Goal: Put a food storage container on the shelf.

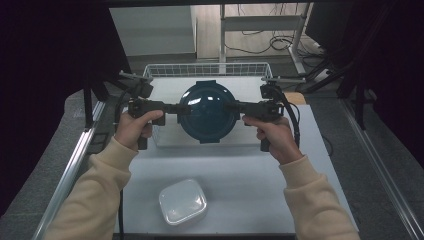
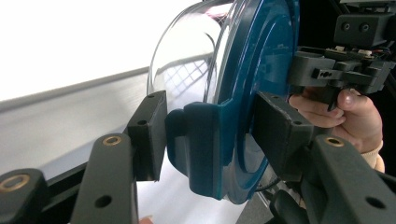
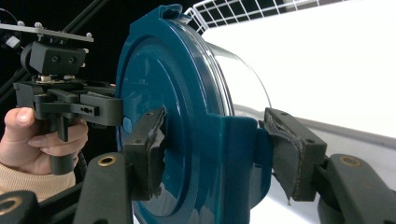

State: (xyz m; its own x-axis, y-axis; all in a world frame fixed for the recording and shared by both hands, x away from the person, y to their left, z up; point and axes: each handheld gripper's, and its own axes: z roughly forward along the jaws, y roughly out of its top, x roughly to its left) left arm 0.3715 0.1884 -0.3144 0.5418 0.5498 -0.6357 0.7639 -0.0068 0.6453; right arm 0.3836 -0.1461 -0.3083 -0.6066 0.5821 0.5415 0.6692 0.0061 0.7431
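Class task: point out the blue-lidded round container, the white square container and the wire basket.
Blue-lidded round container (image 1: 207, 111): high view, on its lid's centre.
White square container (image 1: 182, 201): high view, on its lid.
Wire basket (image 1: 207, 69): high view, on its far wall.

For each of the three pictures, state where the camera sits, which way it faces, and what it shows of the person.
High view: above the table, looking down; forearms, left gripper, right gripper, blue-lidded container.
Left gripper view: rides that gripper, facing the container's latch; opposite hand.
Right gripper view: faces the other latch; opposite hand.
Shared: all show the container clamped by both grippers.
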